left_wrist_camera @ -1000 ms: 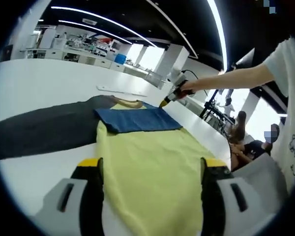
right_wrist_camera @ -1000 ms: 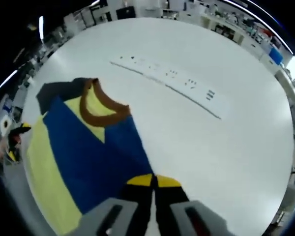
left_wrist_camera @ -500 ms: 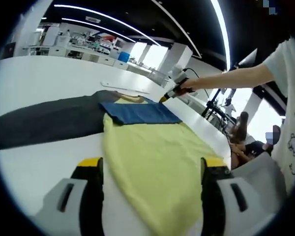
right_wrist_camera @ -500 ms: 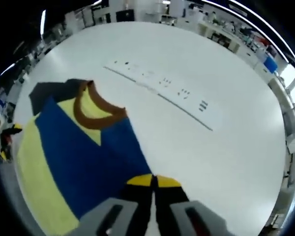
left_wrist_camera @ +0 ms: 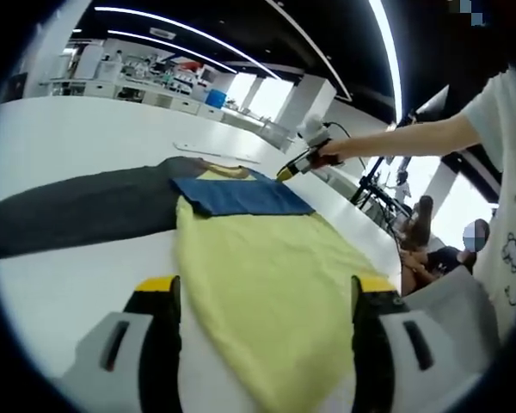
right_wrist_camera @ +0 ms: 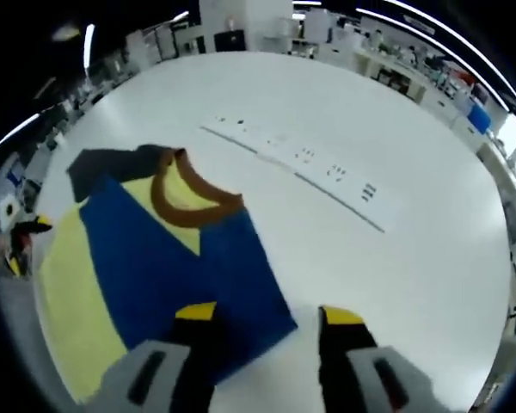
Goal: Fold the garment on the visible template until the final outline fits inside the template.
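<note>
The garment, a yellow shirt [left_wrist_camera: 267, 284] with a blue panel [left_wrist_camera: 241, 196] folded across its top, lies flat on the white table [left_wrist_camera: 60, 138]. Beside it runs the dark grey template [left_wrist_camera: 77, 211]. My left gripper [left_wrist_camera: 267, 286] stands open, its jaws wide apart on either side of the shirt's yellow hem. In the right gripper view the blue panel [right_wrist_camera: 181, 267], the brown collar [right_wrist_camera: 193, 196] and a corner of the template [right_wrist_camera: 103, 163] show. My right gripper [right_wrist_camera: 267, 314] is open just over the blue panel's corner. A hand holds that right gripper [left_wrist_camera: 297, 163] at the shirt's far end.
A long white strip with small dark marks [right_wrist_camera: 301, 159] lies on the table beyond the collar. The person's sleeve and arm [left_wrist_camera: 430, 133] reach in from the right. The table's edge [left_wrist_camera: 387, 249] runs close along the shirt's right side. Benches stand far behind.
My right gripper's jaws, shut on the blue panel's corner before, have opened and let it go. The left gripper's jaws stay wide apart.
</note>
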